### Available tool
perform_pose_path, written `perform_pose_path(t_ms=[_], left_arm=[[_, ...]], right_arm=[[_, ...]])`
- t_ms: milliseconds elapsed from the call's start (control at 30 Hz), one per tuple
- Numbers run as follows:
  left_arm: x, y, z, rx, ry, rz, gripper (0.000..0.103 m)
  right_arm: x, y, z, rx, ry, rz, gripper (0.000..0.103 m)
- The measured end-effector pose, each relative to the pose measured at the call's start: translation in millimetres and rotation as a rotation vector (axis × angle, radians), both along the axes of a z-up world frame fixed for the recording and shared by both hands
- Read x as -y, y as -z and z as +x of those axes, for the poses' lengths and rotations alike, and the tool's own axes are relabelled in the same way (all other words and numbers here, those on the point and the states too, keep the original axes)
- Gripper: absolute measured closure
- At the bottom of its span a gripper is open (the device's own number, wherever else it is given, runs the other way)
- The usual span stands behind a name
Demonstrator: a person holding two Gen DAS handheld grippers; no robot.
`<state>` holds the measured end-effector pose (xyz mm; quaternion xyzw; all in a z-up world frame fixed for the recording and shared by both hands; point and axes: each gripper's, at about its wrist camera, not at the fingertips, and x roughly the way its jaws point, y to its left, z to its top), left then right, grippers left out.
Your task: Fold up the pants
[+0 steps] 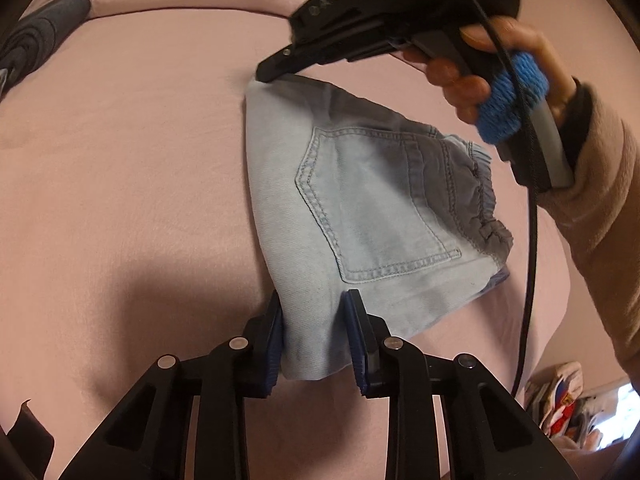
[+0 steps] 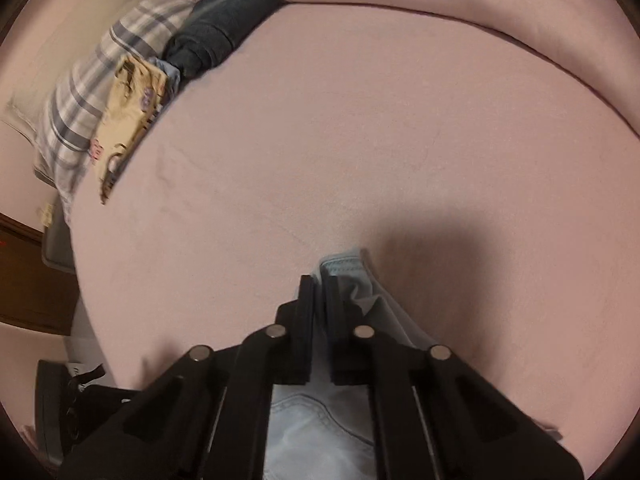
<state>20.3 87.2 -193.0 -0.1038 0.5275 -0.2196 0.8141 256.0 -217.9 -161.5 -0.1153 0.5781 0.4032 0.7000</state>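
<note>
Light blue denim pants lie folded into a small packet on the pink bedsheet, back pocket up, elastic waistband at the right. My left gripper is open, its blue pads either side of the packet's near corner. My right gripper touches the packet's far corner in the left wrist view. In the right wrist view my right gripper is shut on a fold of the pants, with more denim showing below it.
Folded dark clothes and a striped pillow with a patterned yellow cloth lie at the bed's far left. A black cable hangs from the right gripper. Colourful items sit beside the bed.
</note>
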Motion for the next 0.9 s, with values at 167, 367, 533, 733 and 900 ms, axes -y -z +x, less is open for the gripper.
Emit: perform_pose_path(t_ms=[167,367,533,733,900], left_arm=[[15,-2,2,-0.007,-0.015,-0.002,0.076],[-7,-16,-6,0.023,-0.073,-0.024,0.076],[-21,-39,-8,0.086,-0.127,-0.013,0.051],[-31,-47,-3,0.1,-0.194,-0.009,0.039],[-37,-51,17,0.113,-0.163,-0.024,0.039]], right_arm=[[-11,6,8,0.064,0.032,-0.084,0.103],[8,-21,2,0.135,0.091,-0.004,0.097],[30,-53,-22,0.221,0.083,0.037,0.07],[61,-69,-69,0.273,0.053,0.047,0.062],[84,-58,-113,0.237,-0.01,0.097,0.062]])
